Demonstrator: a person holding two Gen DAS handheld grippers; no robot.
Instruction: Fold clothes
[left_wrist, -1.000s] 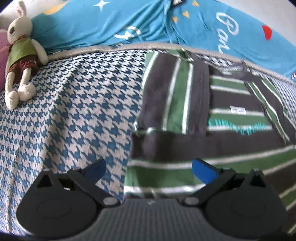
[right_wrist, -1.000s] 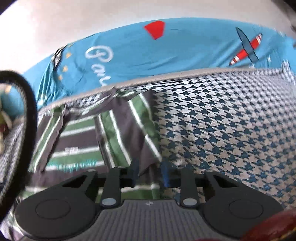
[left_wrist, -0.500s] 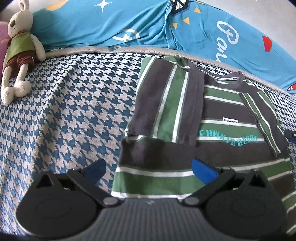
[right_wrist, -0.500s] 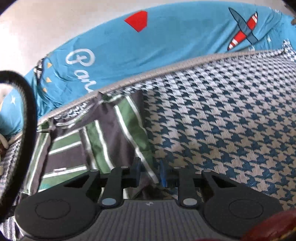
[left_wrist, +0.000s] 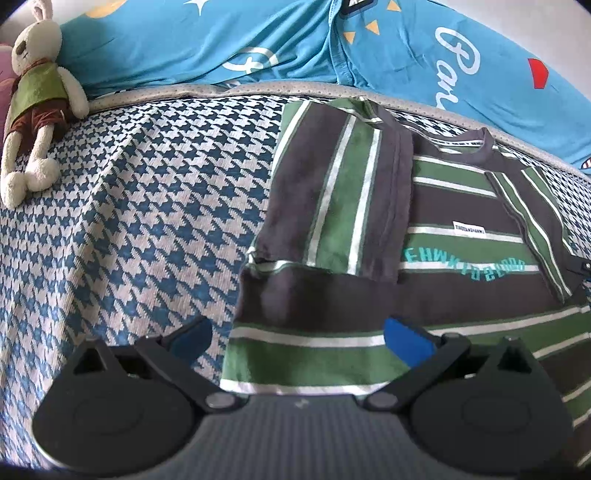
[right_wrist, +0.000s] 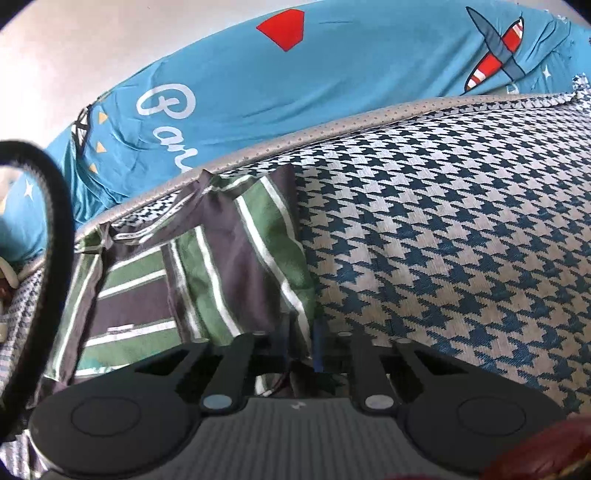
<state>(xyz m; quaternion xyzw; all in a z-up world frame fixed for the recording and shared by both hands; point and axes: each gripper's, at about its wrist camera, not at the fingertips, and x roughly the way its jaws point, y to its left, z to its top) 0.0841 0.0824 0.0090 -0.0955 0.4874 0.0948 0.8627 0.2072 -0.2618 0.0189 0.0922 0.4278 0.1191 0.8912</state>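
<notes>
A blue-and-white houndstooth bedspread (left_wrist: 140, 229) covers the bed, with a blue sheet (right_wrist: 332, 74) lettered "Par" behind. The striped shirt (left_wrist: 369, 229) lies flat on it. The left gripper (left_wrist: 297, 338) is spread above its hem; the right gripper (right_wrist: 300, 343) pinches a sleeve (right_wrist: 258, 258).

A soft T-shirt with dark grey, green and thin white stripes (left_wrist: 443, 236) lies flat on the bed. Its front faces up, with teal letters across the chest and a small white label above them. The neck hole points to the far side of the bed. One sleeve is folded in over the chest, so its stripes run the other way. The other sleeve (right_wrist: 255, 266) is folded in too, and its lower tip looks a bit lifted, though that part is hard to see.
</notes>
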